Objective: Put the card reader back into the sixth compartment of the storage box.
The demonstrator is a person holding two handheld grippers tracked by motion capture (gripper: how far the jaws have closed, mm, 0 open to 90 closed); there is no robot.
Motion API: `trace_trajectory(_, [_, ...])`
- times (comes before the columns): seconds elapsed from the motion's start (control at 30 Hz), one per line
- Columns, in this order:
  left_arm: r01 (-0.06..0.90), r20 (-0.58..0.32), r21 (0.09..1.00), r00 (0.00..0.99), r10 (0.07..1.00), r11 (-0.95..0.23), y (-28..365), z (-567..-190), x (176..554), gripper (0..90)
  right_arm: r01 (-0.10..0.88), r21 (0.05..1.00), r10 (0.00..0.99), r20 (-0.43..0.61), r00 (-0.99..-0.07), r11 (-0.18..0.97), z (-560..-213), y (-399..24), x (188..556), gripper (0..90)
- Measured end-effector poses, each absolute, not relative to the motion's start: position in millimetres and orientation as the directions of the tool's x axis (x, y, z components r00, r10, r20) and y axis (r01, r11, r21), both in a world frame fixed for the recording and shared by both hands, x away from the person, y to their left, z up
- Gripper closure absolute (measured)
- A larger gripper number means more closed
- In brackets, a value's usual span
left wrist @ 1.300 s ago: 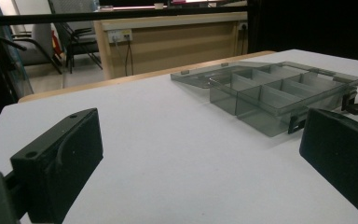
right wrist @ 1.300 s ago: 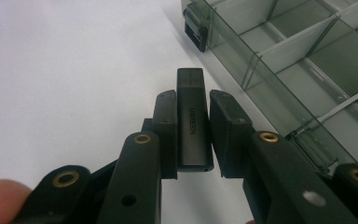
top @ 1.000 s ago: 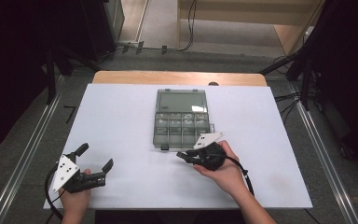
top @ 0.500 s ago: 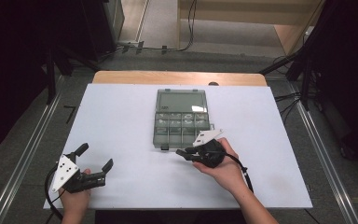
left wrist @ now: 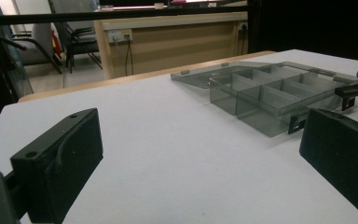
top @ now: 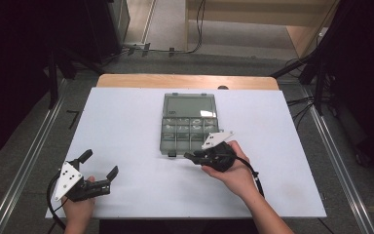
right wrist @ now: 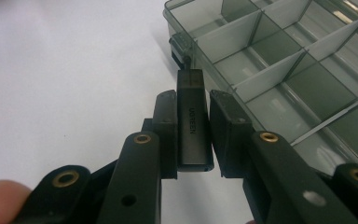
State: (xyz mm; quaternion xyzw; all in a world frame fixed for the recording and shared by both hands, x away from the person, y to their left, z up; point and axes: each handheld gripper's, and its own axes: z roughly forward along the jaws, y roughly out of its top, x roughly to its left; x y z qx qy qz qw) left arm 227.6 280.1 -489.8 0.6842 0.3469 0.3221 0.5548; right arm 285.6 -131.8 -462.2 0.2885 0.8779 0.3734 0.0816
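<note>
A smoky clear compartment box lies open mid-table, its lid folded flat on the far side and its cells looking empty. My right gripper sits just in front of the box's near edge, shut on a small black adapter with lettering on it. The adapter's tip points at the box's front latch. My left gripper rests at the table's near left, jaws wide open with nothing between them. In the left gripper view the left gripper faces the box.
The white table top has a wooden strip along its far edge. Metal rails run along the floor on both sides, and cables lie beyond the far edge. Chairs and a wooden counter stand in the background of the left gripper view.
The right gripper has edged slightly toward the box's front edge with the adapter still held. The left gripper has stayed where it was.
</note>
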Motion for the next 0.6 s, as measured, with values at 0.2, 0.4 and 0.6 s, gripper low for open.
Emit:
trace_trajectory(0.2, [0.118,0.055,0.983,0.552,0.832,-0.143,280.0,-489.8,227.6,0.0,0.443,0.707,0.568,0.07,-0.82,0.552,-460.1,-132.1,288.2,70.6])
trace_trajectory(0.4, [0.116,0.057,0.983,0.552,0.832,-0.144,280.2,-489.7,227.6,0.0,0.444,0.706,0.571,0.07,-0.818,0.551,-458.1,-132.1,290.3,70.7])
trace_trajectory(0.6, [0.117,0.057,0.983,0.552,0.832,-0.144,280.3,-489.7,227.5,0.0,0.442,0.707,0.57,0.067,-0.819,0.552,-455.9,-132.1,293.2,70.6])
